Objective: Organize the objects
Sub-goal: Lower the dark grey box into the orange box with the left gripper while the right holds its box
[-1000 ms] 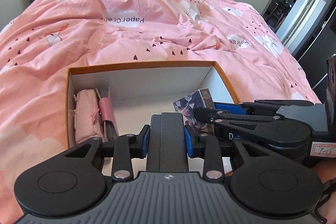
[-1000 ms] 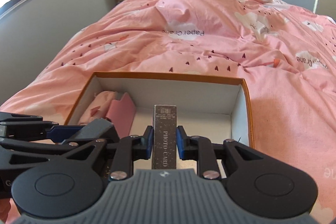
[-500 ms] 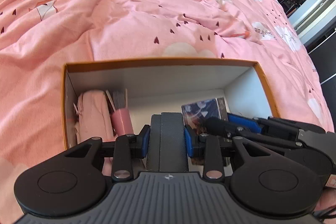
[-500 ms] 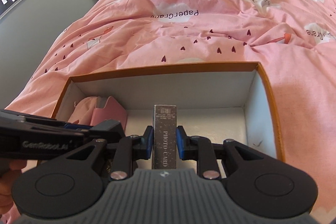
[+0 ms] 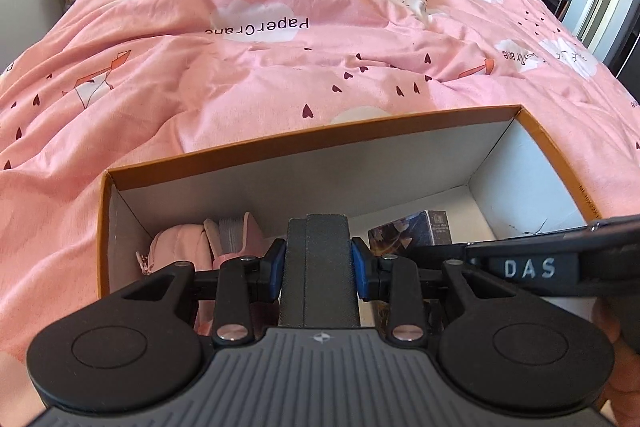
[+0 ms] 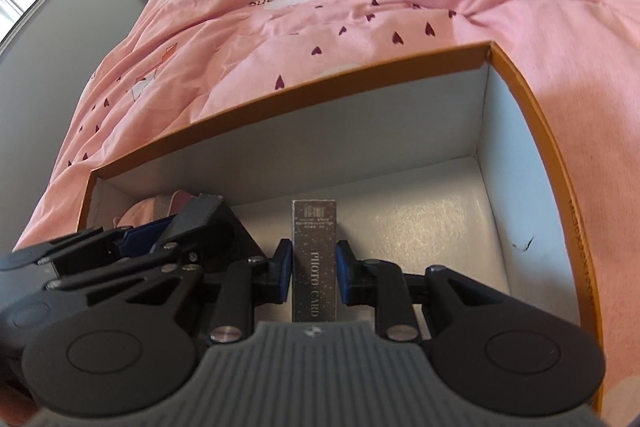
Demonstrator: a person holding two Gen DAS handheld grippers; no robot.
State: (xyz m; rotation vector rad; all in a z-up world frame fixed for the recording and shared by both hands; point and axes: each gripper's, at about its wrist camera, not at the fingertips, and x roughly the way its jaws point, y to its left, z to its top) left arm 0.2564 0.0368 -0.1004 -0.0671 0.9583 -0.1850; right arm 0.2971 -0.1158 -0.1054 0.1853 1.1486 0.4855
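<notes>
Between my right gripper's blue pads I am clamping the photo card box end-on, so it is pointing down at the bare white floor of the orange-rimmed box, probably to stand it upright there. My left gripper is clenching a dark grey case the same way, hanging over the middle. I am judging the free room to be on the right half; the left end is being taken up by a pink pouch and a pink holder. Both tools are crowding close, and the near rim is hiding beneath them. Everything is resting on the pink duvet.
</notes>
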